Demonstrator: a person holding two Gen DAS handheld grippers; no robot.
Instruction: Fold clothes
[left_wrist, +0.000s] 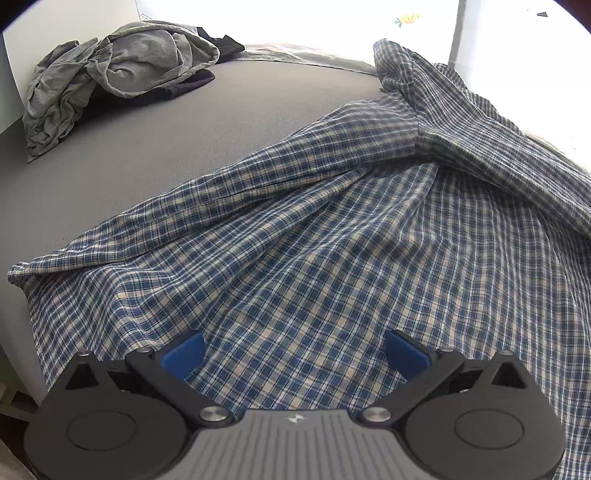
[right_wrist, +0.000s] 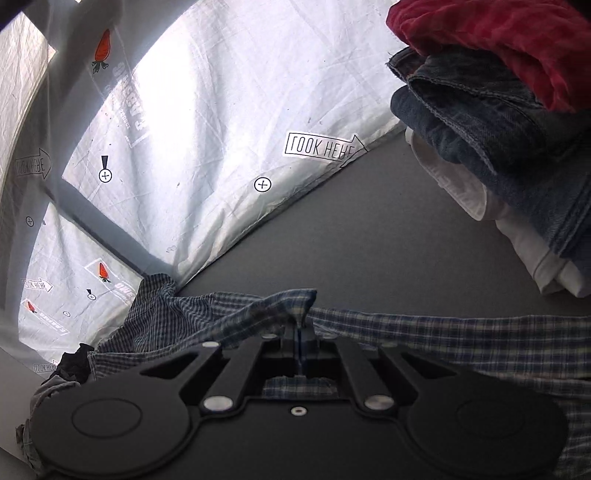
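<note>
Plaid blue-and-cream cotton, my shirt (left_wrist: 314, 240) lies spread on the grey tabletop (left_wrist: 166, 140), its long axis running from the 7 o'clock corner of the left wrist view up toward a bunched sleeve at 1 o'clock. My left gripper (left_wrist: 294, 352) hovers just above the cloth with its jaws spread wide, blue pads (left_wrist: 184, 350) apart and holding nothing. My right gripper (right_wrist: 298, 334) has its jaws pinched together on a raised edge of the shirt (right_wrist: 258, 314), the fabric peaking toward 12 o'clock. At 10 o'clock in the left view sits a crumpled grey garment pile (left_wrist: 110, 74). At 2 o'clock in the right view, folded jeans (right_wrist: 498, 122) lie under a red cloth (right_wrist: 498, 40), stacked on white fabric (right_wrist: 517, 240). A printed white sheet (right_wrist: 221, 110) hangs behind.
</note>
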